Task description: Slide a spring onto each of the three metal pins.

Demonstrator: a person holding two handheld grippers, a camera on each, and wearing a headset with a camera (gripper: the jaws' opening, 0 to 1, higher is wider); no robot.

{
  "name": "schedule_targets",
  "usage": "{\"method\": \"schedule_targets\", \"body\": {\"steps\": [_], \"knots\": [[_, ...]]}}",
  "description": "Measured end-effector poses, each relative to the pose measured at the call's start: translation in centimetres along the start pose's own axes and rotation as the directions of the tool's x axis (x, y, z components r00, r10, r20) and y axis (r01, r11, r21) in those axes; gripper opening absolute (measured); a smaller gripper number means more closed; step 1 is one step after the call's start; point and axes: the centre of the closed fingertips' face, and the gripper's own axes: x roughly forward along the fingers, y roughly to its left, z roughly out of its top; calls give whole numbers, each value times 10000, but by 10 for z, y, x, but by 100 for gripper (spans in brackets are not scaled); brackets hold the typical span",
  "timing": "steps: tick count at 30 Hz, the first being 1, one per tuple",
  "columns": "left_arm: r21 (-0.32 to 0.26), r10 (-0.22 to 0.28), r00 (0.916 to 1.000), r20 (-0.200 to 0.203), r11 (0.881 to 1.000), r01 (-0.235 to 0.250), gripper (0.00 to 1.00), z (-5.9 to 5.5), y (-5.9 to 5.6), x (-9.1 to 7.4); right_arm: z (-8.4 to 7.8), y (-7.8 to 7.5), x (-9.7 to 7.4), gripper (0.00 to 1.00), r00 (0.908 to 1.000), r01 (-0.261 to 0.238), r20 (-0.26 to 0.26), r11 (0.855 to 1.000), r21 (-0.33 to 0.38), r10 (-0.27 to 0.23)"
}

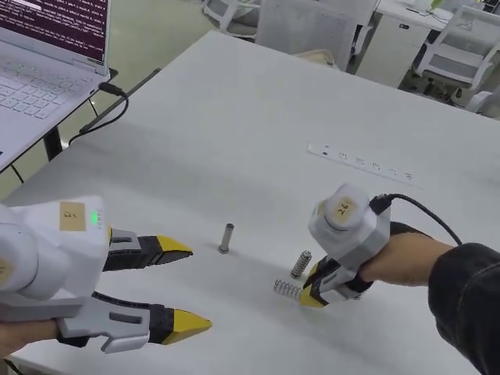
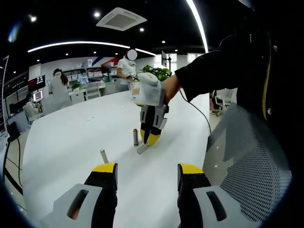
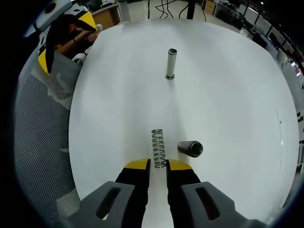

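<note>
White table mostly bare. Laptop + cable upper left, power strip upper right, all well clear of the work. Left gripper, lower left, jaws spread, holding nothing; prob. waiting as standby. Right gripper, bottom centre, jaws drawn nearly together on near end of loose spring lying flat; looks pinched, ready to lift. Bare pin upright at top centre, path to it open. Spring-covered pin just right of the jaws; could get knocked.
</note>
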Motion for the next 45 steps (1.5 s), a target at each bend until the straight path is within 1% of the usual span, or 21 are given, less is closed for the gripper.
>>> {"method": "schedule_targets", "body": {"steps": [4,8,12,14,18,20,24,27,31,32,35,37,42,45], "knots": [[-28,3,10000,-31,10000,-3,45,-1,0,0,-1,0,3,10,10000,19,-42,9999,-99,-19],[-41,7,10000,-24,10000,-7,45,0,0,1,-5,2,6,9,9997,107,-198,9991,-417,-115],[-59,-19,10000,16,10000,19,44,1,0,2,-4,1,5,8,9995,244,-190,9966,-788,-260],[-70,-23,10000,5,10000,23,44,0,0,2,-4,1,5,8,9994,286,-186,9960,-843,-303],[-43,-49,10000,1,10000,49,43,0,-2,1,-3,6,3,8,9997,223,-69,9964,-812,-229],[-24,-51,10000,-6,10000,51,43,1,-2,1,-3,10,1,8,9998,139,-106,9971,-753,-147],[37,-100,10000,-6,9999,100,42,2,-3,2,2,24,-8,8,10000,1,-43,9959,-909,-5],[76,-173,9998,26,9998,173,42,4,-5,3,10,35,-16,8,9999,-66,83,9931,-1174,76],[148,-279,9996,18,9995,279,41,5,-7,5,22,51,-29,8,9985,-357,369,9916,-1244,406],[177,-301,9995,40,9994,301,41,6,-8,5,26,54,-34,8,9982,-353,426,9899,-1372,416],[238,-370,9993,103,9990,367,40,8,-10,6,41,67,-48,8,9966,-449,601,9825,-1806,566],[278,-420,9990,129,9987,416,39,9,-11,6,56,78,-59,8,9935,-547,859,9759,-2111,742],[429,-504,9985,229,9979,494,37,14,-12,5,78,95,-74,8,9887,-660,1125,9615,-2667,991],[604,-626,9977,275,9963,608,33,16,-15,5,85,103,-79,8,9870,-701,1181,9539,-2918,1086]]}}
